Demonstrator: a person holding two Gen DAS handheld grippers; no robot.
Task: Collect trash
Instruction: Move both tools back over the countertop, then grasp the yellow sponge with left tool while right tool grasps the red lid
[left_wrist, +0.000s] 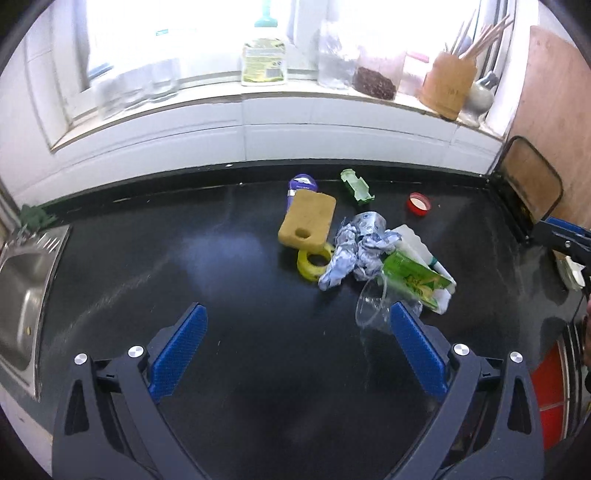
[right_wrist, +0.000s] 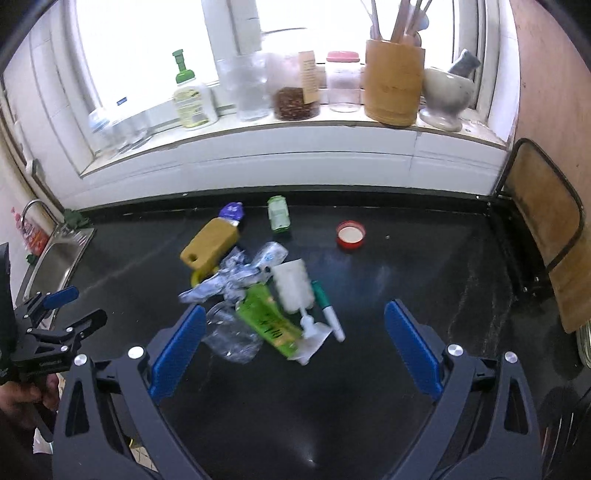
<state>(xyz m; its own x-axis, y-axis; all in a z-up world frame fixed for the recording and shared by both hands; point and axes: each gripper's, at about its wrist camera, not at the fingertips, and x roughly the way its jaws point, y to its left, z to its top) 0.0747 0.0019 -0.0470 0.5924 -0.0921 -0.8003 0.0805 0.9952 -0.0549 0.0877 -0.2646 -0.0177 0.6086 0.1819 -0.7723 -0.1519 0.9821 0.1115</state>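
A pile of trash lies on the black counter: a crumpled blue-white wrapper, a green carton, a clear plastic cup, a yellow tape ring, a tan sponge, a purple packet, a small green box and a red lid. My left gripper is open, short of the pile, its right finger beside the cup. My right gripper is open, with the carton, a white brush, a green marker and the cup between its fingers.
A steel sink lies at the left. The windowsill holds a soap bottle, jars, a wooden utensil holder and a mortar. A wooden board in a black rack stands at the right. Something red sits at lower right.
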